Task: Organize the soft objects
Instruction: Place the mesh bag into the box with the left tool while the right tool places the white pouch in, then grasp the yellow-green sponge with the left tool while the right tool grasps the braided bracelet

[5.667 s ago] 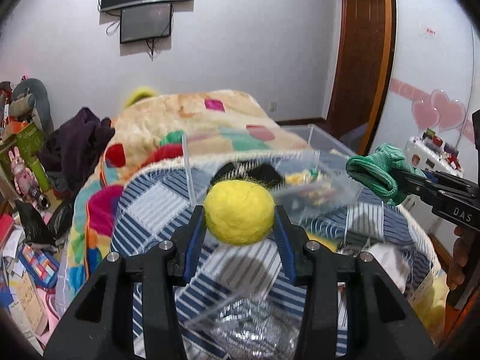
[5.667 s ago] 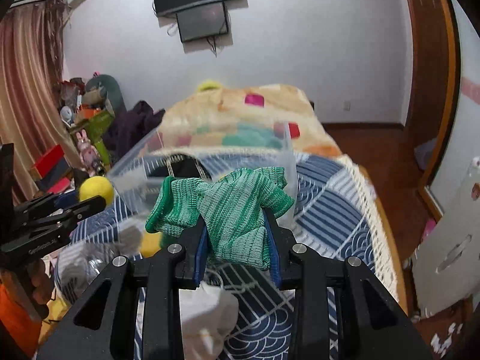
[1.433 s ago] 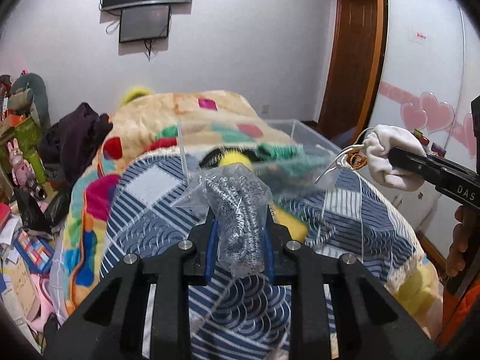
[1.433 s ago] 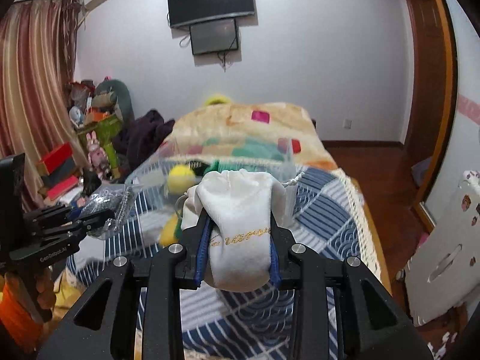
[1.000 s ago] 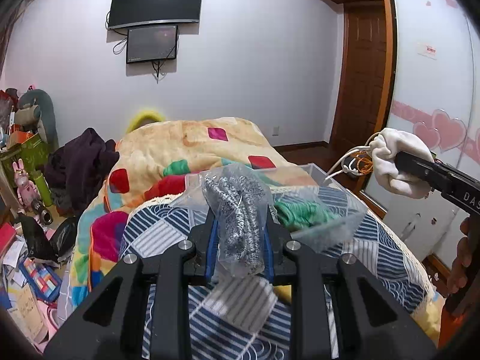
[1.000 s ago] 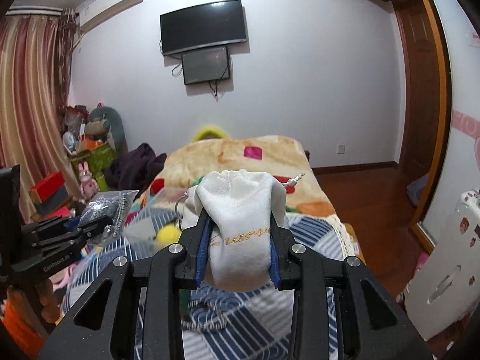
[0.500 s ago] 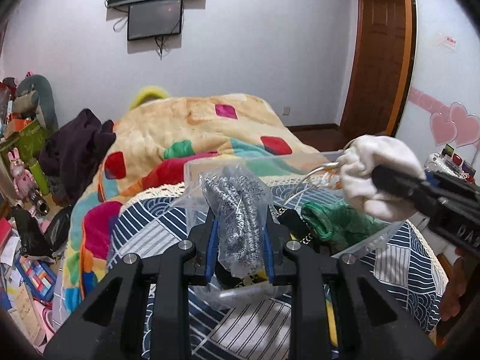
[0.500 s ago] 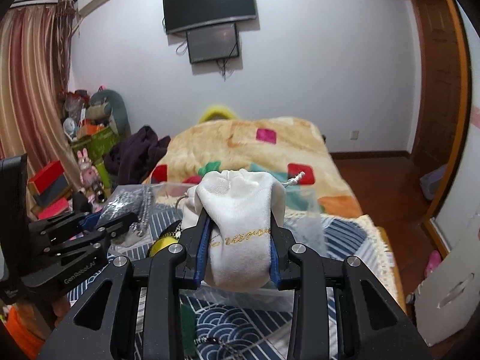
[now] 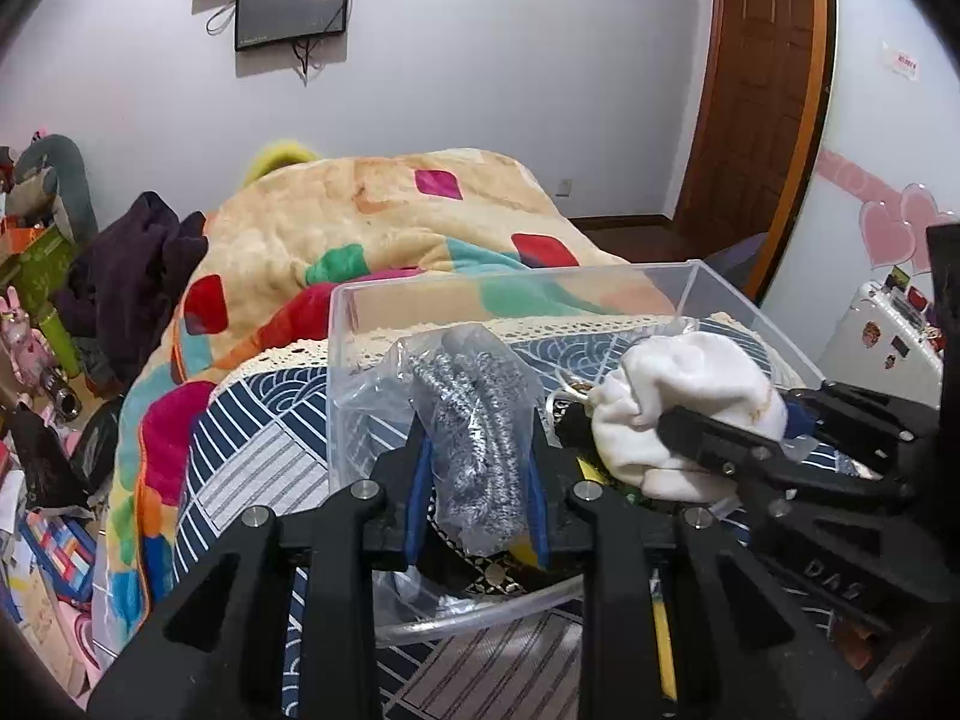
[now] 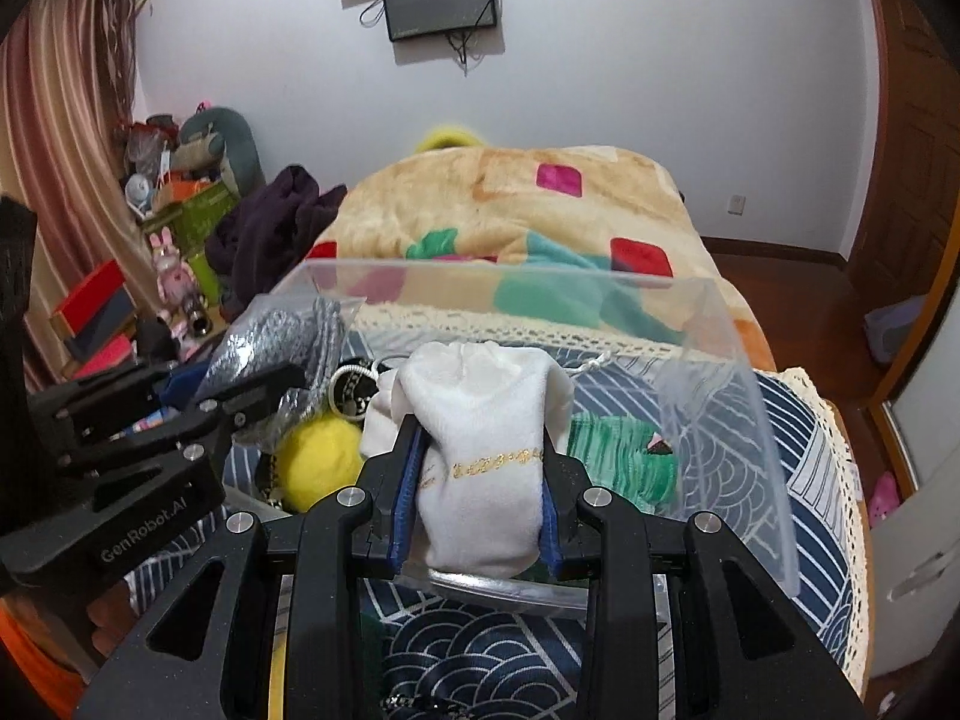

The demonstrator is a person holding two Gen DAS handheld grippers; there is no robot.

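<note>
The left claw [image 9: 477, 474] is pinching a clear bag of grey knit fabric [image 9: 474, 414], held over the near left part of the clear plastic box [image 9: 516, 282]. The right claw [image 10: 477, 501] is pinching a white drawstring pouch [image 10: 480, 438] just above the box's near rim. Inside the box lie a yellow felt ball [image 10: 318, 459] and a green knit cloth [image 10: 618, 462]. The box rests on the bed's blue patterned quilt [image 10: 810, 480].

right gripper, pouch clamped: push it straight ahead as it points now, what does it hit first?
Probably the far wall of the clear bin. The right gripper holds the white pouch over the bin's near rim; the green knit lies lower right, likely missed. Depth is unclear.
</note>
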